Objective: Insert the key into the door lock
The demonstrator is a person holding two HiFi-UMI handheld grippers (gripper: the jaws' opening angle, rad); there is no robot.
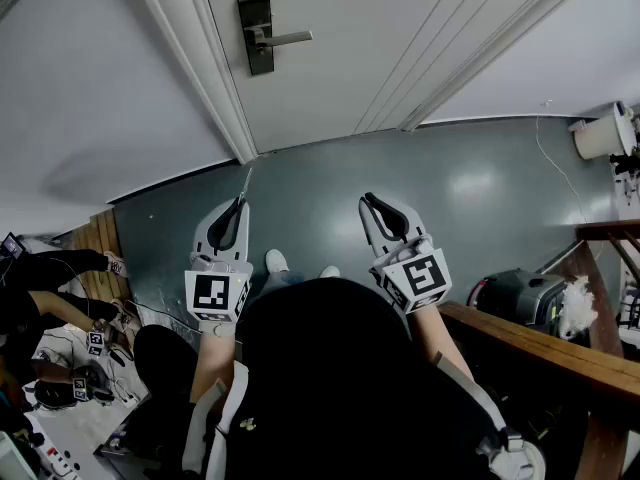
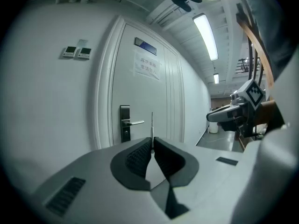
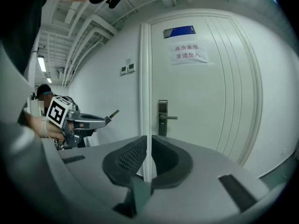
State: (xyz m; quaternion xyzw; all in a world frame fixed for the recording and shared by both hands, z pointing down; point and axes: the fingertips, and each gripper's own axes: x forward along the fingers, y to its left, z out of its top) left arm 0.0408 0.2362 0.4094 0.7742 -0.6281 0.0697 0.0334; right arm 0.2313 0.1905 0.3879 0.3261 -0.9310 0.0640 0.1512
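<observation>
Within left hand-held gripper (image 2: pixel 152 141), apparently key (image 2: pixel 152 125)

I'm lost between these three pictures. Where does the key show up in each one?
Head view: centre-left, the key pokes up from the left claw.
Left gripper view: dead centre, upright, pinched between the jaws.
Right gripper view: left of centre, a small sliver jutting from the left claw.
Shared landmark: the dark door lock, in all three.

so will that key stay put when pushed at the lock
The key is a thin blade, probably stiff, so it shouldn't bend. The left gripper pinches only its base at the jaw tips, so it may pivot or slip back if it meets the door lock off-line.
</observation>
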